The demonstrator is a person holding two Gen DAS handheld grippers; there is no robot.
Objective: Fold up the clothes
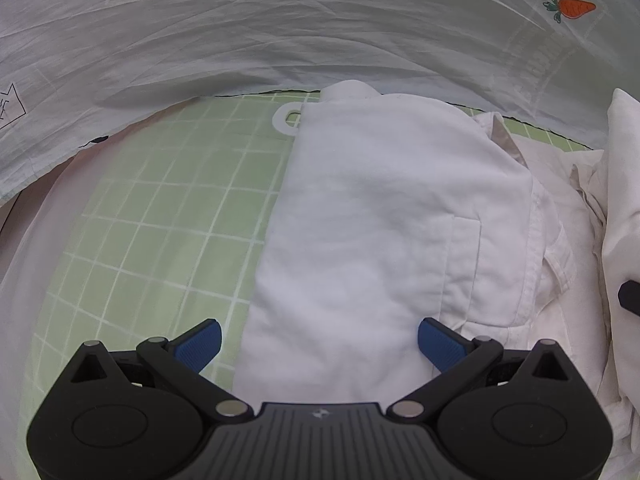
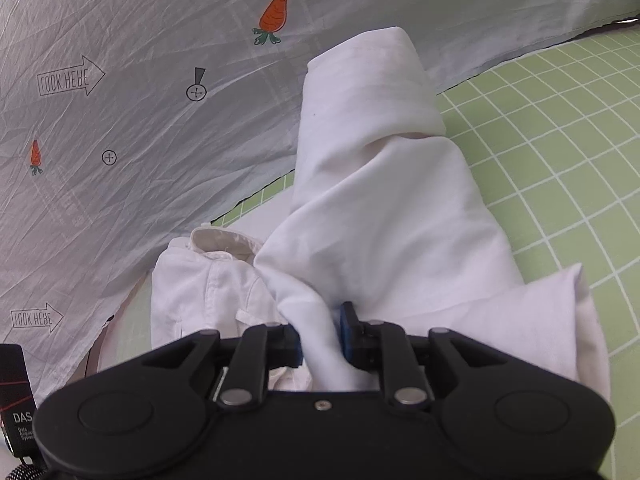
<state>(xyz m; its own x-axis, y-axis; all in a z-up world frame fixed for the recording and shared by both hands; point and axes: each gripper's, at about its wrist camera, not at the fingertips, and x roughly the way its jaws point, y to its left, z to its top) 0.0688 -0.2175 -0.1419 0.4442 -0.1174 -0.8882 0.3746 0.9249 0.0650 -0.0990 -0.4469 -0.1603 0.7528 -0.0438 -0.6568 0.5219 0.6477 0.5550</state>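
While the right gripper (image 2: pixel 320 340) is pinching a bunched ridge of the white shirt (image 2: pixel 384 208), its jaws nearly closed with cloth squeezed between the blue pads (image 2: pixel 347 336), the left gripper (image 1: pixel 318 344) is just hanging over the near edge of the shirt (image 1: pixel 372 220) with jaws spread wide and nothing in them. My guess is the right one is carrying that fold across so a sleeve or side panel lands on the body, and the left is waiting there to pin or smooth the flat part so it isn't sliding. From the left view the shirt is lying mostly flat with its pocket (image 1: pixel 466 264) facing up, and the collar (image 2: pixel 224 240) is showing at the far end in the right view. It's all sitting on a green grid mat (image 1: pixel 160 208), with a grey sheet (image 2: pixel 140 120) printed with carrots and little arrows running along behind. Can't tell much else about the room, the sheet is blocking everything, lighting looks soft and even
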